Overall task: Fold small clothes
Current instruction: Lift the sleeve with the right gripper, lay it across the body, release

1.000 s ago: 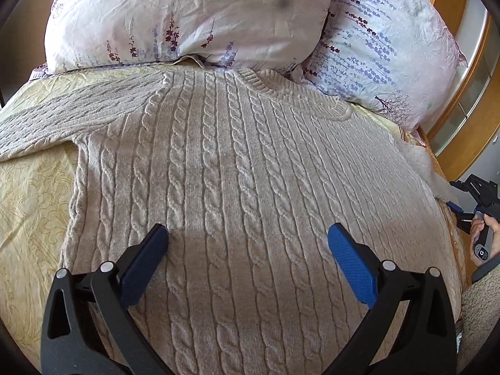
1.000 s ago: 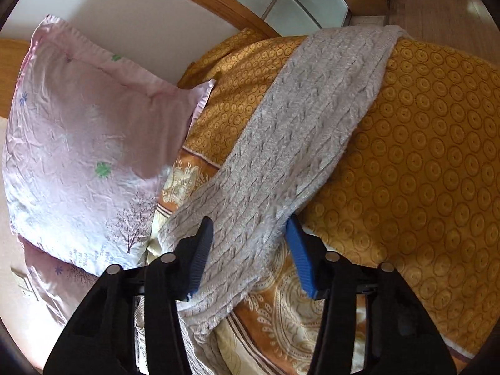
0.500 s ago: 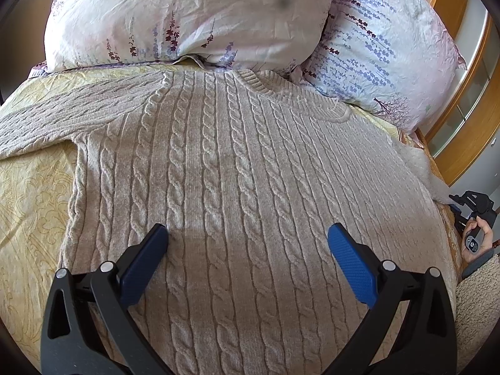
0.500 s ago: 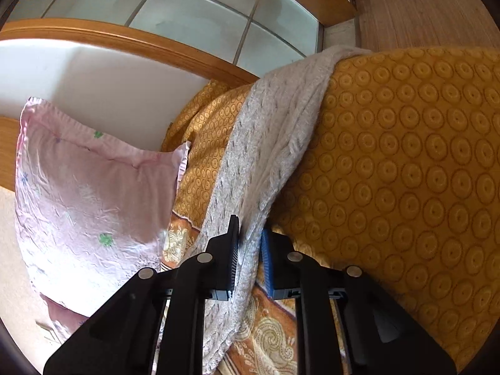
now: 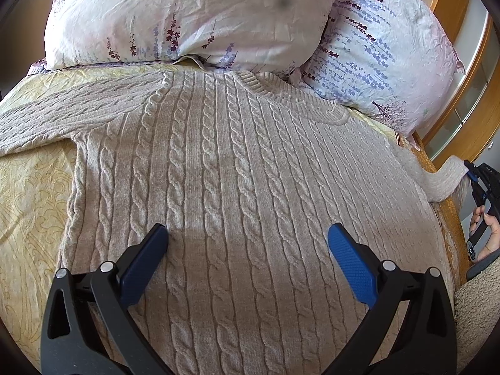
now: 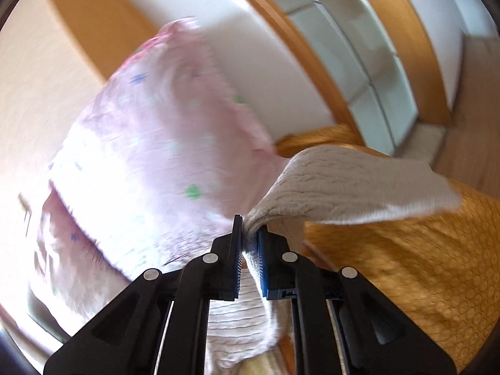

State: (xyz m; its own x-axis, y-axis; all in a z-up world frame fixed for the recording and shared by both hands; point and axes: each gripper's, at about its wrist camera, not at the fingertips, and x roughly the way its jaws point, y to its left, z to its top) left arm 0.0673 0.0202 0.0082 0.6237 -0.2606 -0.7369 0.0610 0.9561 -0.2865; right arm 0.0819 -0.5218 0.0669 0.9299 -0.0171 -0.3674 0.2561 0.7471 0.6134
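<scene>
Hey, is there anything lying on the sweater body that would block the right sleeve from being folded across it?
Nothing visible lies on the sweater body. The right gripper is shut on the right sleeve off the bed's edge. Only the open left gripper hovers over the lower body, in the sleeve's likely path.

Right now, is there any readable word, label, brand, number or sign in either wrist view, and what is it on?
No readable text in either view.
A small round white mark sits on the handle of the right hand-held gripper, low at the left wrist view's right edge; too small to read.
The sweater, the pillows and the bedspread carry only knit, floral and circle patterns.
The right wrist view is motion-blurred.
</scene>
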